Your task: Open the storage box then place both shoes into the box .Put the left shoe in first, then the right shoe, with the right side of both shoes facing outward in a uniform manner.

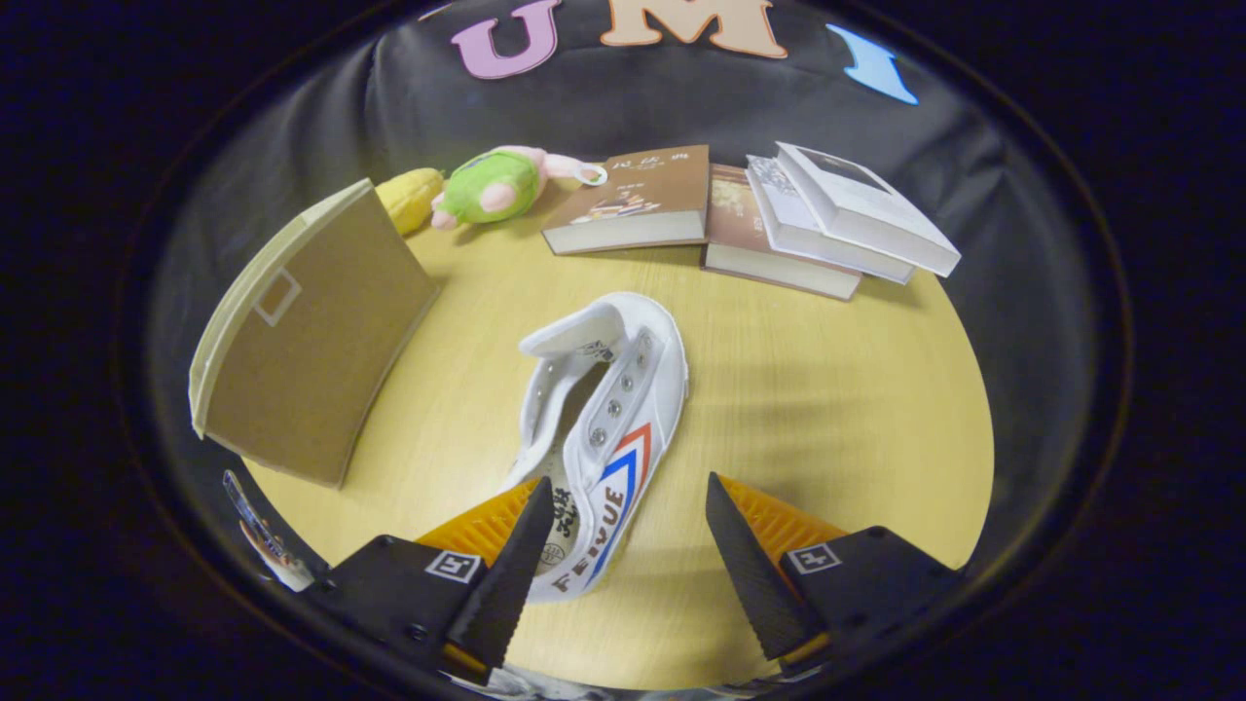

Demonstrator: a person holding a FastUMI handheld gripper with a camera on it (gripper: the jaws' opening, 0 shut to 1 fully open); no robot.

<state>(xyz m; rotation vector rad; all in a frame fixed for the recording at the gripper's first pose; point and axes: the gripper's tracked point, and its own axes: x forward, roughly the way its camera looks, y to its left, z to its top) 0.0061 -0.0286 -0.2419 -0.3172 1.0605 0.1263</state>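
We are reaching for the white shoe (608,428) with the gripper (623,545) spread wide, next needing to pinch it and carry it toward the storage box (311,341).

A staged booth: black cloth wall (623,107) behind a wooden table (827,409).

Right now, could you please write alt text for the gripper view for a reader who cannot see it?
The gripper is open, its fingers straddling the heel end of a white shoe lying on a round wooden table. A brown storage box stands beside the shoe, with a plush toy and stacked books beyond.
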